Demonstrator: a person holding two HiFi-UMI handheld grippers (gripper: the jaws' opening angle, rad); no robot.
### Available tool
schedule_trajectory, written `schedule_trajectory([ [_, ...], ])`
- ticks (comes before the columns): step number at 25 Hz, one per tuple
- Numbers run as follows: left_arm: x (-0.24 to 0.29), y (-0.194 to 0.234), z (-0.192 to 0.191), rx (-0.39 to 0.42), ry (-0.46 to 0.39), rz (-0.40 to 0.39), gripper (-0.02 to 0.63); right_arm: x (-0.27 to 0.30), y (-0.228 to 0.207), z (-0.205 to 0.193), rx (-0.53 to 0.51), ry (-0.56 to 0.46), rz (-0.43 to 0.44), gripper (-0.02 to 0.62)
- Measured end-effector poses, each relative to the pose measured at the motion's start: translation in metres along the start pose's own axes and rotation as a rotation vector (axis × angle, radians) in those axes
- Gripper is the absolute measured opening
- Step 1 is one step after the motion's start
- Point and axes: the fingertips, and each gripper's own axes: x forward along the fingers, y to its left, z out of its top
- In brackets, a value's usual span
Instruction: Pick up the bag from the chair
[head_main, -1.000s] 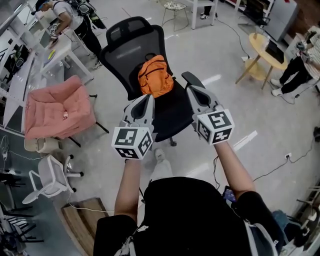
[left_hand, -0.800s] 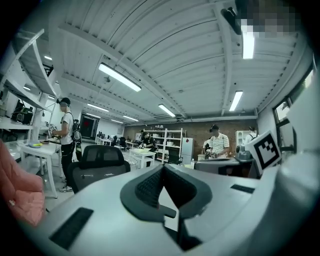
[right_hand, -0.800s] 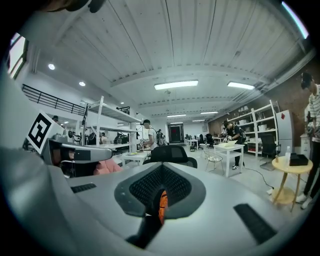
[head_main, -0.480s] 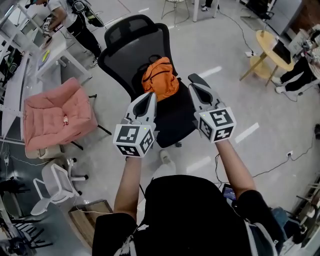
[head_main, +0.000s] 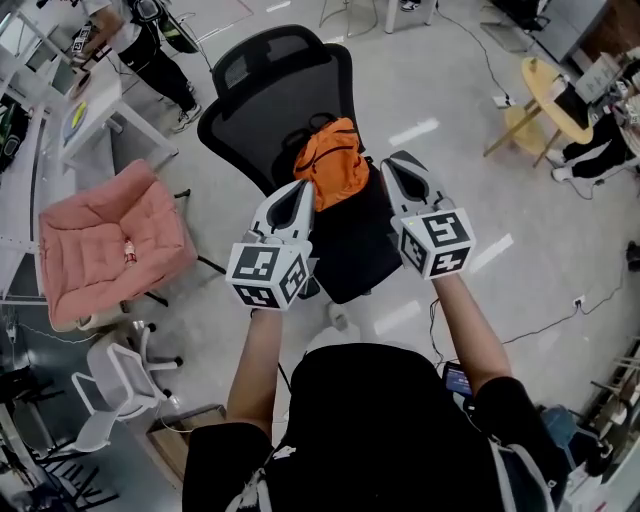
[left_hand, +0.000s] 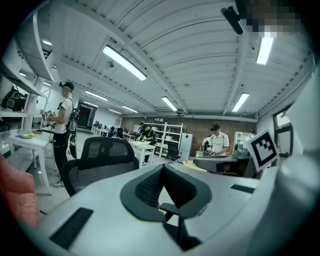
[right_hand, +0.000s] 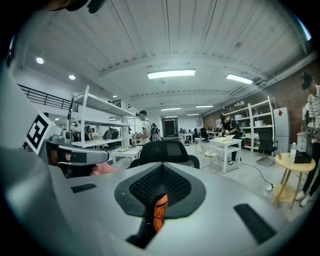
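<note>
Far to the left of the black office chair (head_main: 270, 95) sat a pink padded seat (head_main: 115, 235), and below it, further from the chair, a small white chair (head_main: 105, 375). A white desk (head_main: 85, 115) stood to the chair's upper left, with a person (head_main: 150, 45) standing beside it.

The left hand-held gripper (head_main: 301, 188) hung in front of the chair's left side, over the front edge of the seat, tips toward the backrest. In its own view the two jaws met at their tips (left_hand: 162, 167) with nothing between them, and the chair's backrest (left_hand: 102, 155) showed to the left of them.

The orange bag (head_main: 332, 160) lay on the chair, propped against the lower backrest at about the middle of the seat. It sat between the two grippers' tips and just beyond them, with neither touching it.

The right hand-held gripper (head_main: 399, 162) hung over the chair's right side, near the armrest, and reached a little further in than the left one. Its jaws were also closed tip to tip (right_hand: 161, 167) and empty. A strip of the bag (right_hand: 160, 212) showed through the slot beneath the tips, and the backrest (right_hand: 165, 150) rose straight behind them.

Well to the right of the chair stood a small round wooden desk (head_main: 530, 110), with another person (head_main: 600, 140) beyond it.
</note>
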Motion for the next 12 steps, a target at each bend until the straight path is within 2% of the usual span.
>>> schedule_trajectory([
  [7,0.011,0.041,-0.012,-0.048,0.024,-0.021,0.008,0.034,0.01,-0.007,0.008,0.021,-0.025,0.0],
  [12,0.024,0.049,-0.022,-0.067,0.046,-0.04,0.008,0.049,0.007,-0.015,-0.001,0.051,-0.022,0.0],
])
